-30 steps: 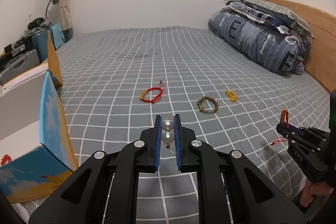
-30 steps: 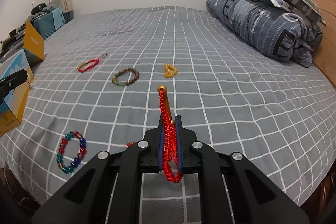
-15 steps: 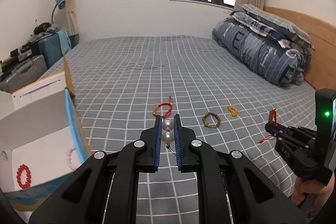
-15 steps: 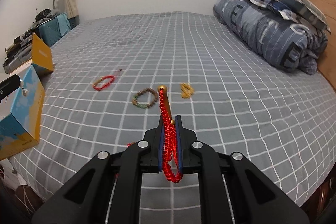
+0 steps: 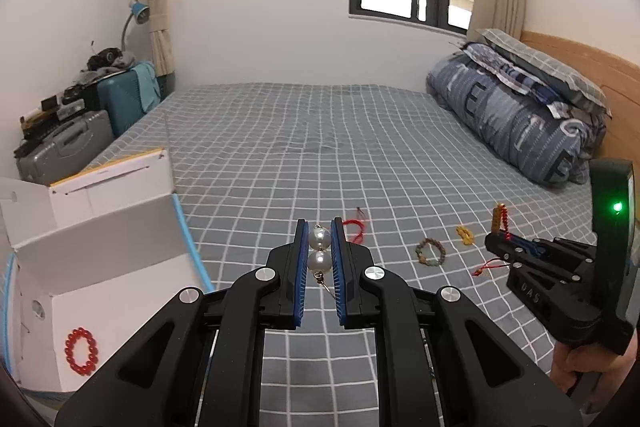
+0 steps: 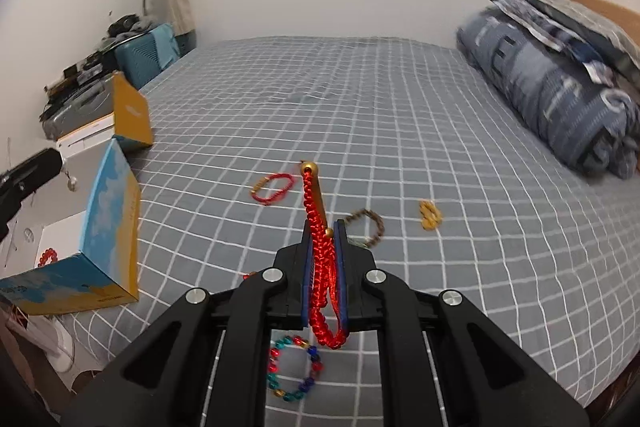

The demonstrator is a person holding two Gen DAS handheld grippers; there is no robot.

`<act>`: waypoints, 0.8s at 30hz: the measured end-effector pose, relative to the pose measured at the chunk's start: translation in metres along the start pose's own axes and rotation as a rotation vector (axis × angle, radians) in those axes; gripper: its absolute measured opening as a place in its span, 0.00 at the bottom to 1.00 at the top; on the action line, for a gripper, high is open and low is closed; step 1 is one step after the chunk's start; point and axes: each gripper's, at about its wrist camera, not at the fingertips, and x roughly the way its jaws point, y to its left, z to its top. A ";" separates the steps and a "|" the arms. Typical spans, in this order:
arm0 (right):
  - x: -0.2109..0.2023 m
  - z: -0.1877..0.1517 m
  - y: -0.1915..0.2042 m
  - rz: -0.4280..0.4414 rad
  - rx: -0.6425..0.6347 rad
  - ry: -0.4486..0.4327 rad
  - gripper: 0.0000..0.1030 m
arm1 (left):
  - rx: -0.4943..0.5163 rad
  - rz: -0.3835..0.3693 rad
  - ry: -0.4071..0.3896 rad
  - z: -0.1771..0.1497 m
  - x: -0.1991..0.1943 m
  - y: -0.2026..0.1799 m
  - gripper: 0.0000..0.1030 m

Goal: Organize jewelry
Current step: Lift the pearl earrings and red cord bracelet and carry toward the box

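While our left gripper (image 5: pixel 319 251) pinched a pearl earring (image 5: pixel 319 250) and our right gripper (image 6: pixel 323 259) a red braided bracelet (image 6: pixel 320 247), one red bead bracelet (image 5: pixel 81 351) lay in the open box (image 5: pixel 96 247), and four pieces still waited on the bed (image 6: pixel 400 131).

Both wrist views look down along their tongs, sharing the bed (image 5: pixel 320 131).
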 end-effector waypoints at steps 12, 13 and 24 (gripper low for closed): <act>0.019 0.034 0.070 0.081 -0.084 0.008 0.08 | -0.051 0.094 -0.012 0.014 -0.014 0.053 0.11; 0.020 0.038 0.080 0.096 -0.093 0.006 0.08 | -0.060 0.106 -0.011 0.015 -0.016 0.059 0.11; 0.029 0.058 0.179 0.218 -0.184 0.012 0.08 | -0.161 0.265 0.028 -0.001 -0.038 0.152 0.11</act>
